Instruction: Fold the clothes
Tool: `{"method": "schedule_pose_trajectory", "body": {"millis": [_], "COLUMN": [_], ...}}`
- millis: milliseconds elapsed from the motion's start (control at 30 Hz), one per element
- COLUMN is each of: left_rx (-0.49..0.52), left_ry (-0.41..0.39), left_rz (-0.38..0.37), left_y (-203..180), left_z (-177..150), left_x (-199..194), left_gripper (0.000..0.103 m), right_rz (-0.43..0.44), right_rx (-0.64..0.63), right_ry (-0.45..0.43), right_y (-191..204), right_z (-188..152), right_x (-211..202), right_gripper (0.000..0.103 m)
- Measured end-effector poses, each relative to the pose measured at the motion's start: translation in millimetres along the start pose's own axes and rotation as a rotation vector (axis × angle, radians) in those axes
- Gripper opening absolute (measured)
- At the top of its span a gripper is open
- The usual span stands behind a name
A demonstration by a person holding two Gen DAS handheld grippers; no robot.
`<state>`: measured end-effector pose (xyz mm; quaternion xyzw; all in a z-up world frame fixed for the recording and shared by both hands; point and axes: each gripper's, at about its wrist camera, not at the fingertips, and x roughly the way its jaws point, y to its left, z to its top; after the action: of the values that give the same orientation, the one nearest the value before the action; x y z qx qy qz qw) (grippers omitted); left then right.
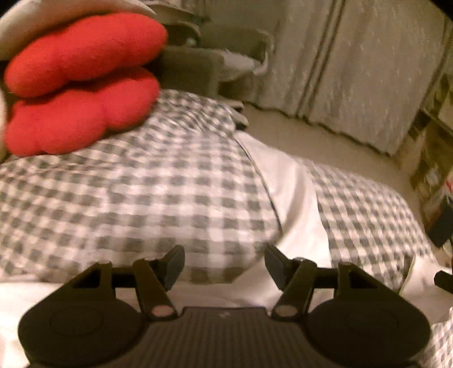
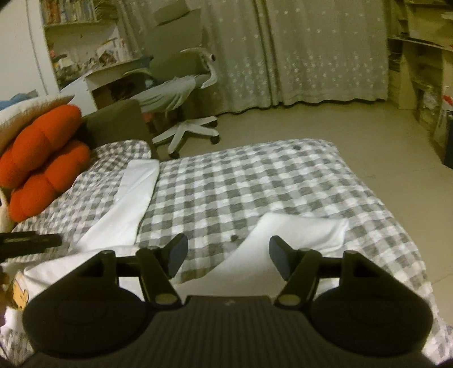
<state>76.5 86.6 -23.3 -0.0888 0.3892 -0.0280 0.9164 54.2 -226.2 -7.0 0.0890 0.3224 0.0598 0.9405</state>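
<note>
Black left gripper [image 1: 224, 263], black right gripper [image 2: 228, 256], ribbed bases

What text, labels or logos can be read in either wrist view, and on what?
None can be read.
Book spines on the shelf: print too small and blurred.
Items on the desk: coloured covers, no letters legible.
Small pale mark on the right gripper body: too small to read.
Orange printed patch on the white garment, lower left: a picture, no words visible.

Grey-and-white checked bedcover [image 2: 254, 181]; plain white garment [image 2: 294, 237]; bright red cushion [image 2: 42, 158]; pale curtain [image 2: 311, 51] with small white stars; black grippers.
</note>
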Motion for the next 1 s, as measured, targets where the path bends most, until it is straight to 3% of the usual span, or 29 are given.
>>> {"method": "schedule_pose_trajectory", "body": {"millis": [233, 367, 433, 500, 533, 767, 1000], "left_rx": [-0.046, -0.040, -0.039, -0.042, -0.055, -0.147, -0.221], "left_ry": [0.065, 0.094, 0.096, 0.093, 0.087, -0.072, -0.297], "left_rz": [-0.083, -0.105, -0.095, -0.075, -0.071, -0.093, -0.027], "left_y": [-4, -15, -19, -23, -23, -10, 16], "left_z": [5, 3, 1, 0, 0, 8, 13], "left_x": [26, 37, 39, 42, 42, 8, -33], "left_gripper": [0.045, 0.039, 0.030, 0.011, 0.009, 0.006, 0.006], "right_rz": [0.045, 0.153, 0.199, 0.239, 0.256, 0.264, 0.239], "right_rx": [-0.024, 0.007, 0.012, 0.009, 0.006, -0.089, -0.166], "right_ry": [0.022, 0.056, 0.076, 0.096, 0.105, 0.144, 0.181], "right_y": [7, 12, 17, 24, 27, 50, 58], "right_z": [-1, 0, -1, -3, -3, -12, -24], "right_x": [3, 10, 14, 17, 19, 32, 39], "right_gripper": [0.068, 0.068, 0.068, 0.068, 0.068, 0.068, 0.068]}}
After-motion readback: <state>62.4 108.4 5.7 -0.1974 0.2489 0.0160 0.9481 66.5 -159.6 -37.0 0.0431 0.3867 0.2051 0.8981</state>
